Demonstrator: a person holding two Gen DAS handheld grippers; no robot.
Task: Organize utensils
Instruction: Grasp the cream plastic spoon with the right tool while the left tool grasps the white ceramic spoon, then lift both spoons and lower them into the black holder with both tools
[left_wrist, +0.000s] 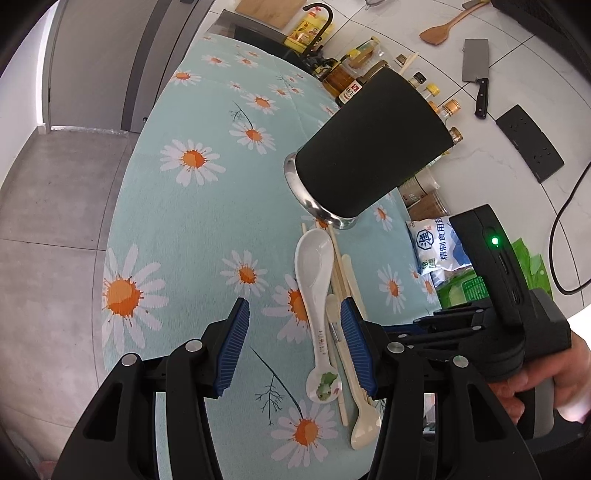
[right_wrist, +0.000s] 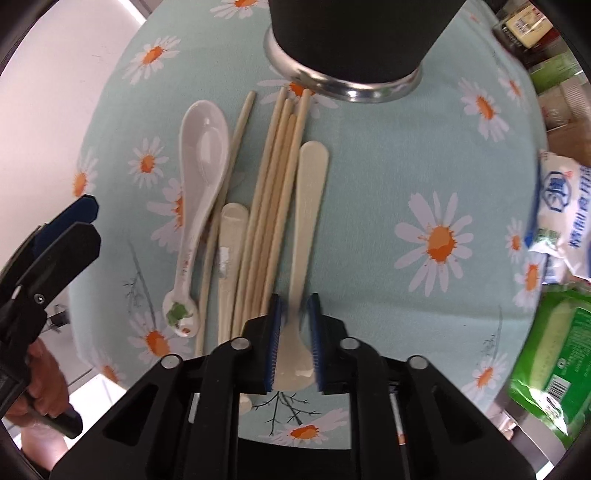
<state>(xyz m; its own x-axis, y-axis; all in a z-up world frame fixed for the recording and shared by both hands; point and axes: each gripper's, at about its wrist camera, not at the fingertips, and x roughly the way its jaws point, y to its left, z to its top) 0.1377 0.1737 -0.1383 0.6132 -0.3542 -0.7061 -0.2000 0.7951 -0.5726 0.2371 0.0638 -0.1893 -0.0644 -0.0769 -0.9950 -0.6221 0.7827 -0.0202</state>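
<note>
A black utensil holder (left_wrist: 373, 147) with a steel base stands on the daisy tablecloth (left_wrist: 207, 206); it also shows in the right wrist view (right_wrist: 351, 37). Before it lie a white ceramic spoon (right_wrist: 201, 173), several wooden chopsticks (right_wrist: 273, 192) and two cream spoons (right_wrist: 231, 251). My right gripper (right_wrist: 294, 306) is shut on the neck of one cream spoon (right_wrist: 308, 206), low over the cloth. My left gripper (left_wrist: 293, 314) is open and empty, hovering over the white spoon's (left_wrist: 314, 273) handle, and its fingers (right_wrist: 70, 236) show at the left of the right wrist view.
Sauce bottles (left_wrist: 351, 77), a salt bag (left_wrist: 439, 247) and green packets (right_wrist: 550, 354) line the table's right side. A cleaver (left_wrist: 476, 74), a wooden spatula (left_wrist: 443, 29) and a power strip (left_wrist: 530, 144) lie on the white counter beyond. Grey floor is at left.
</note>
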